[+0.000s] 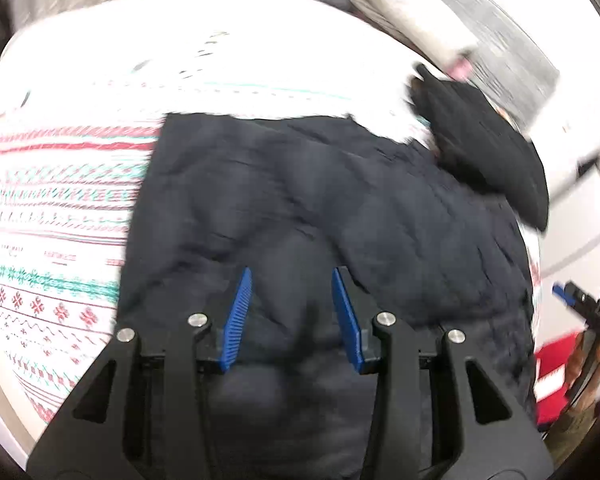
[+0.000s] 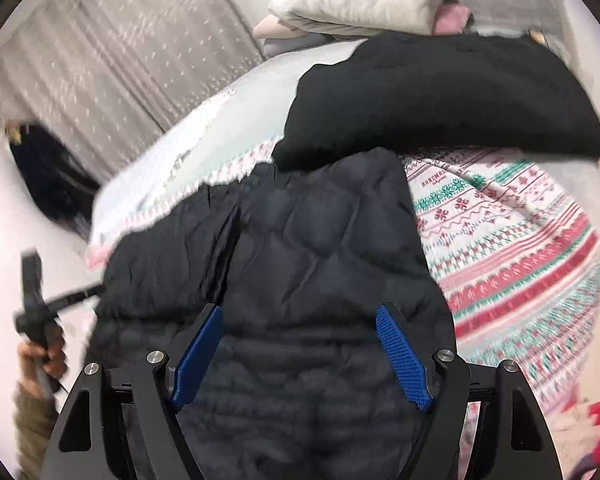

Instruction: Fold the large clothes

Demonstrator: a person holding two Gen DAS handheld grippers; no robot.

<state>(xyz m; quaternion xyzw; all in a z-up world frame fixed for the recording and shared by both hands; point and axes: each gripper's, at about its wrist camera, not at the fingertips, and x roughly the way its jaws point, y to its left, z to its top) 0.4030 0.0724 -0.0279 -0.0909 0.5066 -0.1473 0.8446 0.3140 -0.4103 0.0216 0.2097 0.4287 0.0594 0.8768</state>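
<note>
A dark navy quilted jacket (image 1: 320,208) lies spread on a bed covered with a white sheet with red and green patterns (image 1: 52,184). My left gripper (image 1: 292,276) is open and empty, just above the jacket's near part. In the right wrist view the same jacket (image 2: 320,240) lies below my right gripper (image 2: 300,316), which is open and empty with its blue fingers wide apart. A black garment (image 2: 440,96) lies at the jacket's far end; it also shows in the left wrist view (image 1: 488,148).
Folded light clothes (image 2: 356,4) are stacked at the far end of the bed. A grey curtain (image 2: 112,64) hangs at the left. The other gripper (image 1: 588,308) shows at the right edge of the left wrist view. A red item (image 1: 552,372) lies by the bed.
</note>
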